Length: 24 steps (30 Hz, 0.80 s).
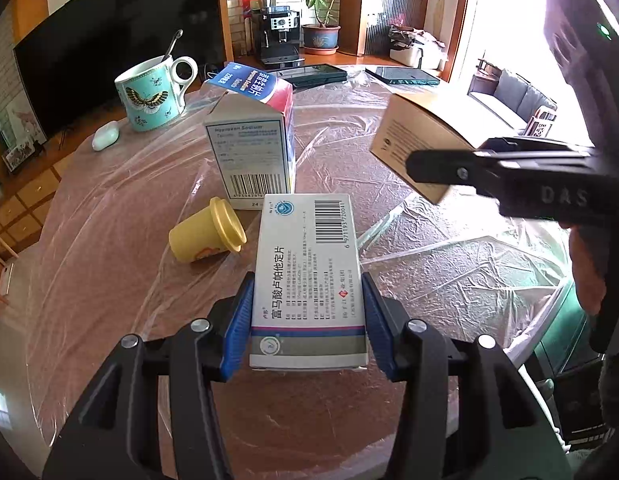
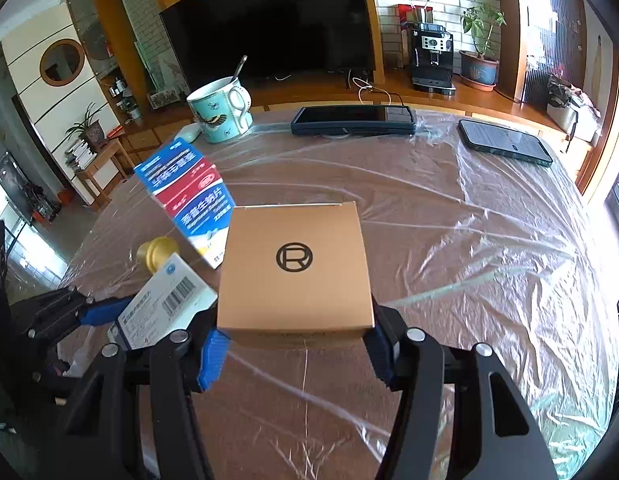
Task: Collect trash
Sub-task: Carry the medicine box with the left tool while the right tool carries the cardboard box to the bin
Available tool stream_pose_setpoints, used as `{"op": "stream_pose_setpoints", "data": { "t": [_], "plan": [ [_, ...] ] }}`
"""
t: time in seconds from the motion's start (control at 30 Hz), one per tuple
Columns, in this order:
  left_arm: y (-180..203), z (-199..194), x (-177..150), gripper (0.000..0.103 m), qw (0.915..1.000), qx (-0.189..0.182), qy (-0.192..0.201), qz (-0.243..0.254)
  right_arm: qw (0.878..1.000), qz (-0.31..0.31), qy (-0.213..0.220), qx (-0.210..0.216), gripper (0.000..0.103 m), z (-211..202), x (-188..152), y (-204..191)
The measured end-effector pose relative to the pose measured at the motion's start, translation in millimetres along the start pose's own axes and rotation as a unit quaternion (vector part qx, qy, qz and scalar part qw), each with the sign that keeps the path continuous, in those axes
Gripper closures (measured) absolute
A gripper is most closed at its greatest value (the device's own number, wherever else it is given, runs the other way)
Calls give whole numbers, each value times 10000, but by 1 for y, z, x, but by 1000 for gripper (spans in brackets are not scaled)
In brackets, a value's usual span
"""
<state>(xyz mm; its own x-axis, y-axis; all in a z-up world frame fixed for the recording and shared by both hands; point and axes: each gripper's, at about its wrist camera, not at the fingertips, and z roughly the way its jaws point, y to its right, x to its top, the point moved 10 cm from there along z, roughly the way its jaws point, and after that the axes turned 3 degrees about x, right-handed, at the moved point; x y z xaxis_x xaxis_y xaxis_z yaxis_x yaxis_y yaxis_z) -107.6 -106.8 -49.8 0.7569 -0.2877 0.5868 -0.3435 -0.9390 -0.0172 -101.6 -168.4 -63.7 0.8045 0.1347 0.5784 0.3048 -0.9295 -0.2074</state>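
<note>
My left gripper [image 1: 308, 320] is shut on a white medicine box [image 1: 309, 276] with a barcode, held above the table. It also shows in the right wrist view [image 2: 165, 304]. My right gripper [image 2: 295, 344] is shut on a tan cardboard box [image 2: 295, 268] with an R logo, held above the table; the box shows in the left wrist view [image 1: 421, 136]. A blue, red and white medicine box [image 1: 253, 136] stands on the table, also in the right wrist view [image 2: 189, 192]. A small yellow bottle [image 1: 207, 236] lies on its side beside it.
A teal butterfly mug [image 1: 153, 92] with a spoon and a white earbud case [image 1: 105, 135] sit at the table's far left. A tablet [image 2: 351, 120] and a phone [image 2: 505, 142] lie at the far edge. Clear plastic film [image 2: 489, 240] covers the table.
</note>
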Motion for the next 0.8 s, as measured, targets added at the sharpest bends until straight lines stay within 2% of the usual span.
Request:
{"op": "stream_pose_setpoints", "data": {
  "t": [0.8],
  "plan": [
    [9, -27, -16, 51, 9997, -117, 115, -167, 9995, -253, 75, 151, 45, -41, -37, -17]
  ]
}}
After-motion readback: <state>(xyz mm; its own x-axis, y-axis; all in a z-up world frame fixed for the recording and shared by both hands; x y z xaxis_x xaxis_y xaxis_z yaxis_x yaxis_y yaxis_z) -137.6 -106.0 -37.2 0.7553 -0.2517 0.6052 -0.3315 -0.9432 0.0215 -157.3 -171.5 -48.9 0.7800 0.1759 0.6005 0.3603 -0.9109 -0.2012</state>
